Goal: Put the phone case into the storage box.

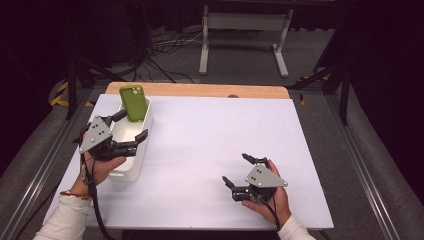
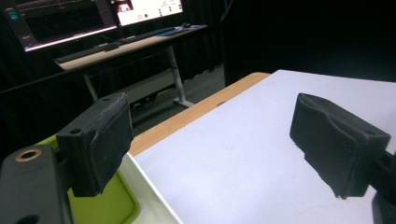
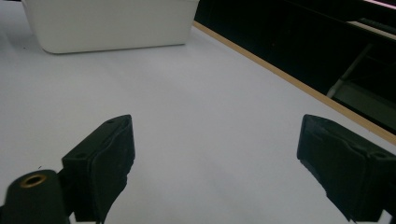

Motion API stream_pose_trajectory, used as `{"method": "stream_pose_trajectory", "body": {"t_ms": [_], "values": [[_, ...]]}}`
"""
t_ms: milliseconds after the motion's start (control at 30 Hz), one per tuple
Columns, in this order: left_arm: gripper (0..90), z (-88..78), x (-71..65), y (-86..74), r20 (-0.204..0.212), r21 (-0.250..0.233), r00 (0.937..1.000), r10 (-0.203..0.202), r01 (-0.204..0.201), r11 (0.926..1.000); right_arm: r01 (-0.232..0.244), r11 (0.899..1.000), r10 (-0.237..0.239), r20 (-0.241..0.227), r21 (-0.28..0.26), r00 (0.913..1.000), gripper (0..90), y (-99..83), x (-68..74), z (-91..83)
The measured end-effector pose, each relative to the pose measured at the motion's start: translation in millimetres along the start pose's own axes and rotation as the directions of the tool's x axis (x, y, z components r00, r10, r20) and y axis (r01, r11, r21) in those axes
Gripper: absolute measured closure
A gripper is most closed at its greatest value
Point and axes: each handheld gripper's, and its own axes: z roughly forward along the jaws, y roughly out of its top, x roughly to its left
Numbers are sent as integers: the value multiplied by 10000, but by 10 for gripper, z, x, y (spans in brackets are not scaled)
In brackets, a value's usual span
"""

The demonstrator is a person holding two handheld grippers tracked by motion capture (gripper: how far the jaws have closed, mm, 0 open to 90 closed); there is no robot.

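Sleeves and hands enter the high view from the bottom edge, each holding a gripper over the white worktop (image 1: 210, 145). At the near left, the left gripper (image 1: 134, 126) has its jaws apart, straddling the rim of a white bin (image 1: 131, 159) with nothing pressed between them. A green phone (image 1: 134, 102) in a case stands tilted in the bin's far end; no brand or writing on it can be read. Near the right front, the right gripper (image 1: 236, 170) hovers with jaws apart and empty.

From the left gripper view, two black pads stand wide; a cut-off green patch at the lower left is probably the phone. Monitors (image 2: 93, 16) behind carry text too blurred to read.

From the right gripper view, wide jaws frame bare worktop, and the bin's top is cropped.
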Motion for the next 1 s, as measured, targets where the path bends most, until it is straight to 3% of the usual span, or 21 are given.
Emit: {"method": "stream_pose_trajectory", "body": {"t_ms": [233,633,867,1000], "values": [[117,-20,-55,16,82,-98,10000,-34,35,9999,16,10000,-16,29,-19,10000,121,3,0,-7],[88,-59,-180,14,299,-85,9992,258,-256,9996,-19,9999,20,34,-100,10000,119,11,-3,-22],[77,-93,-244,17,353,-422,9989,302,-287,9987,11,9999,-10,61,-166,10000,119,24,2,-36],[75,-105,-265,5,448,-386,9987,246,-228,9990,46,9998,-45,46,-197,10000,119,31,10,-42]]}}
